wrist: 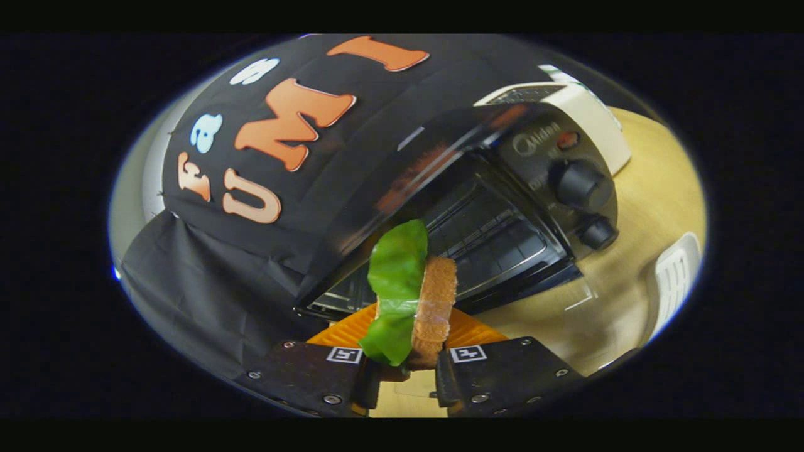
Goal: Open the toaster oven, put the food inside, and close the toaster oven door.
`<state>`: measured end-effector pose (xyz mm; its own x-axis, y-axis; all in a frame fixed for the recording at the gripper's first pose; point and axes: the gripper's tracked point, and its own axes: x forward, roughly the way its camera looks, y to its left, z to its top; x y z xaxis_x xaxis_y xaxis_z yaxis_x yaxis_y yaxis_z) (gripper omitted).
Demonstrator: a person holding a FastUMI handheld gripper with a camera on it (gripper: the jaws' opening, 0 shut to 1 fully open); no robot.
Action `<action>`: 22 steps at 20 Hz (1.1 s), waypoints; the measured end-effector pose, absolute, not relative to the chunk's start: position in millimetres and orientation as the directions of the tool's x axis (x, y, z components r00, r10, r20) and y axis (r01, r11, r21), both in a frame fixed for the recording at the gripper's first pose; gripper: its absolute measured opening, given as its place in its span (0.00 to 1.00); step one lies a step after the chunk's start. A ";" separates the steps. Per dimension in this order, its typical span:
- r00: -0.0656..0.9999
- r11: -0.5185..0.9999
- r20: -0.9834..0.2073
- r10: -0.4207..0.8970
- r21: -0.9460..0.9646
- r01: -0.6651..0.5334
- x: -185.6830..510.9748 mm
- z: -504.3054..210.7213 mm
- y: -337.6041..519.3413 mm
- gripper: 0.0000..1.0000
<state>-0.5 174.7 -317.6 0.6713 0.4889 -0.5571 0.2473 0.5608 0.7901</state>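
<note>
Toaster oven (477, 207) sits on a pale wooden counter (647, 207), tilted in this fisheye view, just beyond the tool (408, 376). It is black and glossy, and its front opening faces the tool, with a wire rack (490, 238) visible inside. Its door (534, 285) looks folded down at the lower edge of the opening, though the angle makes this hard to confirm. Two round black knobs (581, 185) sit one above the other on the control panel beside the opening, with a small red light (567, 139) above them. The tool grips the food (414, 295) between its two fingers, which have closed narrowly on its lower end. The food stands upright and rises in front of the oven opening: a green leaf (397, 276) lies against a brown, crumbly bread-like slice (436, 307). An orange ridged piece (352, 326) shows just behind the food, low between it and the oven. A white appliance (584, 107) stands behind the oven, touching or just beside it. Another white slotted object (675, 276) lies on the counter, apart from the oven on the knob side. Black cloth (207, 276) hangs as the wall on the far side.
</note>
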 end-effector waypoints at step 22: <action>0.750 0.544 -0.589 0.300 0.752 0.373 54.3 -354.1 186.2 0.68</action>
